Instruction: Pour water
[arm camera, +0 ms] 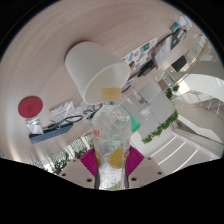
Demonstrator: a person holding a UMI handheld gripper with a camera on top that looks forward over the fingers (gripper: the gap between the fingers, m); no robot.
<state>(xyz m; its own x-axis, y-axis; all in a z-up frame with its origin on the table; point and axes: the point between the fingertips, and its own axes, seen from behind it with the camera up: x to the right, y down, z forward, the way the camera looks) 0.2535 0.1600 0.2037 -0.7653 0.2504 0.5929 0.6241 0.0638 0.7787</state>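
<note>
In the gripper view, a clear plastic bottle (112, 140) with a yellowish label is seen held between the two fingers of the gripper (112, 160). The magenta pads (90, 160) are pressed against the bottle on both sides, so the jaws are closed on it. The bottle is pointed forward along the fingers, with its neck and mouth directed away from the camera. Just beyond the mouth, a white paper cup (93, 70) is seen, tilted in the view so that its wide opening is turned toward the bottle. Whether the bottle's mouth touches the cup's rim cannot be told. No stream of water can be made out between the two.

The whole scene is shown strongly tilted. Beyond the cup, a pale wall or ceiling surface (50, 60) is seen, and a round red sign (31, 105) is fixed on it to one side. On the other side, white beams and railings of an open interior (185, 110) are shown. Green leafy plants (160, 128) are seen in a row beside the bottle, near the railings.
</note>
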